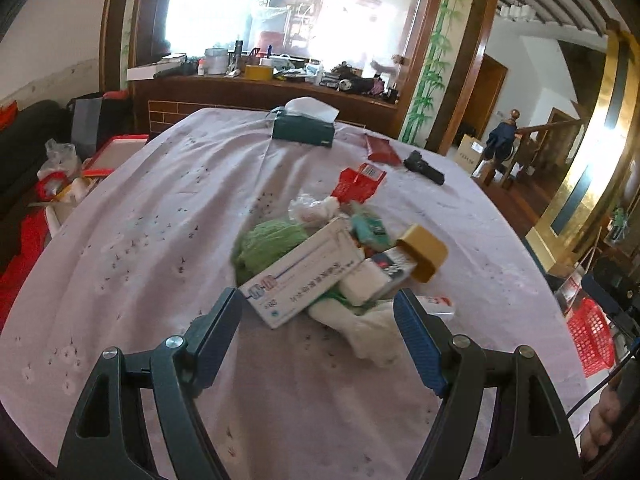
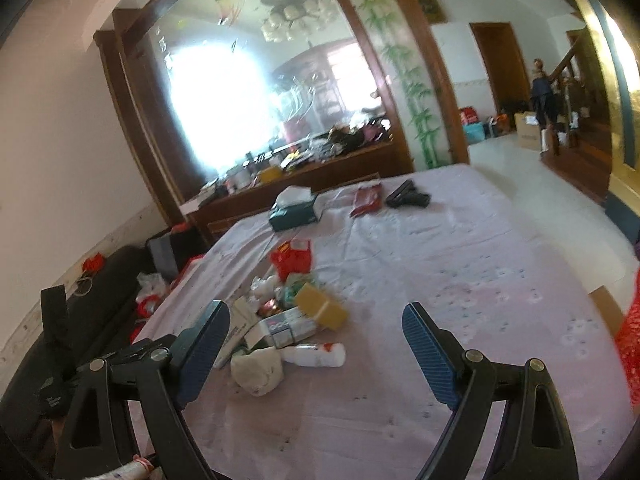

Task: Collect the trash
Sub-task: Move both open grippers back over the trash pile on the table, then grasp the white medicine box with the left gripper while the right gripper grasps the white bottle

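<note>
White carton (image 1: 298,276) lies just ahead of empty left gripper (image 1: 318,312).

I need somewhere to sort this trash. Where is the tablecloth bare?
Bare: the tablecloth right of the trash pile, and its left side beside the pile. Crowded: the pile itself, plus the far edge with tissue box, red packet and black device.

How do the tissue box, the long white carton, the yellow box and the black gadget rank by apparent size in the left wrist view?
1. Long white carton, though it lies nearest the camera.
2. Tissue box, far back, so probably bigger than it looks.
3. Yellow box and black gadget: too alike to rank.
</note>
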`<move>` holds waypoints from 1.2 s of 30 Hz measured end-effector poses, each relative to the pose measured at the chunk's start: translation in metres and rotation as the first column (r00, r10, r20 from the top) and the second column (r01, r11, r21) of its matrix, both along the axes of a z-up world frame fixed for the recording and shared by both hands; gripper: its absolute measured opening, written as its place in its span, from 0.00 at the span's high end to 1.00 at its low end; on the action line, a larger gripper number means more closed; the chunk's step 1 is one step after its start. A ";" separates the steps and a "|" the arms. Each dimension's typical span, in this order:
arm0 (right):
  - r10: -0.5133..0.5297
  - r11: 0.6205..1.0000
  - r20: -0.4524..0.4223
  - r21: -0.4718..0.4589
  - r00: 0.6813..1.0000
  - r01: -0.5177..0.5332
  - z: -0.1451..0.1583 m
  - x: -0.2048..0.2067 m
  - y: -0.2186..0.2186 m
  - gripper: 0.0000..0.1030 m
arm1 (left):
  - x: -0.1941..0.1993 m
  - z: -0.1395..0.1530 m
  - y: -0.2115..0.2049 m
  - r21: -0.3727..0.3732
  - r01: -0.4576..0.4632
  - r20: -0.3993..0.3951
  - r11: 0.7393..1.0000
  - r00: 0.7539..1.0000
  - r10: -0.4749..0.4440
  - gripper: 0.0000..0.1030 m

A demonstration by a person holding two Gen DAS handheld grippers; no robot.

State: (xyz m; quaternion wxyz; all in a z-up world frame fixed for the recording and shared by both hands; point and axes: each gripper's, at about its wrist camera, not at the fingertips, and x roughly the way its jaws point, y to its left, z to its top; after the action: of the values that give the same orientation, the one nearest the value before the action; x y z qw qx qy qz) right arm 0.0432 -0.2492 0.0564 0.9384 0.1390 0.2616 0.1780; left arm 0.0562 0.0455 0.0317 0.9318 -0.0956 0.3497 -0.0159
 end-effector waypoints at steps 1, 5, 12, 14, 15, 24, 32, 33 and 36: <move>0.009 1.000 -0.009 -0.004 1.000 -0.009 -0.002 0.006 0.004 0.12 | 0.004 -0.002 0.001 0.008 0.001 -0.006 1.000 1.000 -0.001 0.25; 0.046 0.999 -0.067 0.000 0.997 -0.046 -0.015 0.023 0.015 0.12 | 0.015 -0.008 0.001 0.023 0.011 -0.021 1.000 1.000 -0.011 0.25; 0.099 0.995 -0.147 -0.016 0.984 -0.102 -0.039 0.046 0.031 0.12 | 0.039 -0.024 0.001 0.029 0.055 -0.082 0.998 0.995 -0.052 0.26; 0.123 0.992 -0.178 -0.009 0.976 -0.126 -0.049 0.055 0.035 0.12 | 0.047 -0.030 0.003 0.021 0.058 -0.105 0.998 0.993 -0.056 0.26; 0.138 0.990 -0.201 -0.001 0.970 -0.141 -0.056 0.061 0.037 0.12 | 0.052 -0.033 0.004 0.011 0.067 -0.116 0.998 0.991 -0.065 0.26; 0.195 0.980 -0.297 0.013 0.935 -0.200 -0.082 0.097 0.053 0.17 | 0.079 -0.048 0.003 0.067 0.095 -0.162 0.993 0.983 -0.083 0.26; 0.242 0.968 -0.358 0.022 0.902 -0.250 -0.095 0.128 0.064 0.27 | 0.091 -0.058 -0.009 0.134 0.140 -0.176 0.981 0.978 -0.116 0.26; 0.254 0.965 -0.364 0.027 0.896 -0.262 -0.096 0.129 0.066 0.28 | 0.092 -0.059 -0.009 0.135 0.139 -0.176 0.981 0.978 -0.114 0.26; 0.269 0.958 -0.379 0.015 0.885 -0.285 -0.101 0.130 0.073 0.38 | 0.096 -0.063 -0.010 0.164 0.149 -0.193 0.975 0.974 -0.116 0.26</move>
State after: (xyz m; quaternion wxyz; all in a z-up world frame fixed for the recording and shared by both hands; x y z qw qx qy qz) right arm 0.1736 -0.1765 -0.0441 0.8381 0.1124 0.4577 0.2746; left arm 0.1519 0.0356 -0.0317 0.8975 0.0105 0.4393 -0.0382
